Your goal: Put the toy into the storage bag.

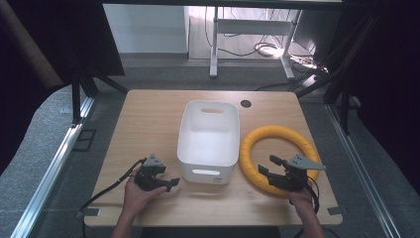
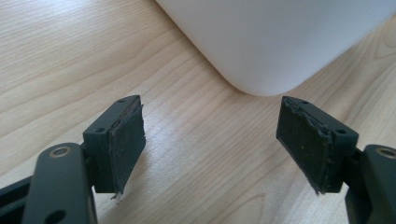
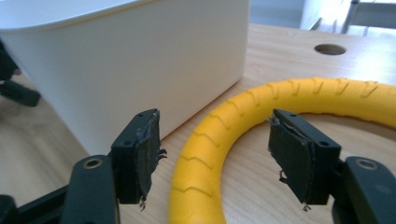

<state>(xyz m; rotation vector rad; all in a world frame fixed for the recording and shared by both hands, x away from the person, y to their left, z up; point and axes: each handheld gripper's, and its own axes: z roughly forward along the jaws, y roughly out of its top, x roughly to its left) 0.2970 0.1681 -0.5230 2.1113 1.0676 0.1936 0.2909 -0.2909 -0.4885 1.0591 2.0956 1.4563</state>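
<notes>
A yellow ribbed ring lies flat on the wooden table, right of a white plastic bin. My right gripper hovers at the ring's near left arc. In the right gripper view its jaws stand open with the ring running between them, and the pads are clear of it. The bin's wall rises just to the left. My left gripper is low by the bin's front left corner. It is open with nothing between its pads, facing the rounded corner of the bin.
A round cable hole sits in the table behind the bin. The table's near edge lies just below both hands. Black curtains and metal rails flank the table, and a white desk frame stands on the floor beyond.
</notes>
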